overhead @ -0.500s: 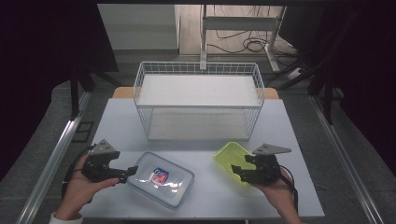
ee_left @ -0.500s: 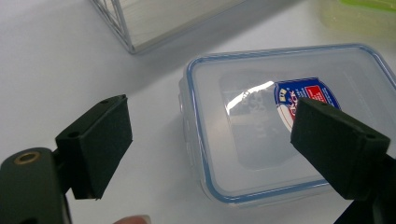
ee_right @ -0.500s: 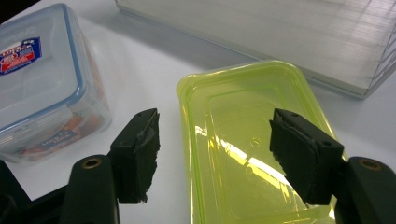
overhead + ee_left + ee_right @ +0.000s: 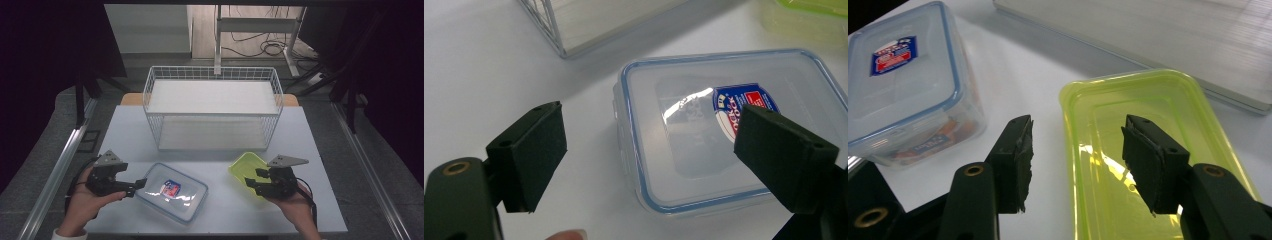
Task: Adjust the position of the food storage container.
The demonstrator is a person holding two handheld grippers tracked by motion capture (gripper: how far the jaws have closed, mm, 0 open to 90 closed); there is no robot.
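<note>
A clear lidded container [image 4: 172, 192] with a blue rim and a red-and-blue label lies on the white table, front left of centre. My left gripper [image 4: 137, 186] is at its left end, open. In the left gripper view the jaws of my left gripper [image 4: 656, 155] stand wide apart over the container [image 4: 704, 100], touching nothing. A lime-green tray [image 4: 244, 167] lies to the right. My right gripper [image 4: 251, 179] is at its front left edge. In the right gripper view the open jaws of my right gripper [image 4: 1083, 160] straddle the near rim of the tray [image 4: 1148, 110] without pressing on it.
A white wire basket [image 4: 150, 100] stands across the middle of the table [image 4: 125, 135], behind both containers. Its corner [image 4: 554, 30] is close beyond the clear container. The clear container [image 4: 903, 85] sits left of the green tray with a gap of bare table between them.
</note>
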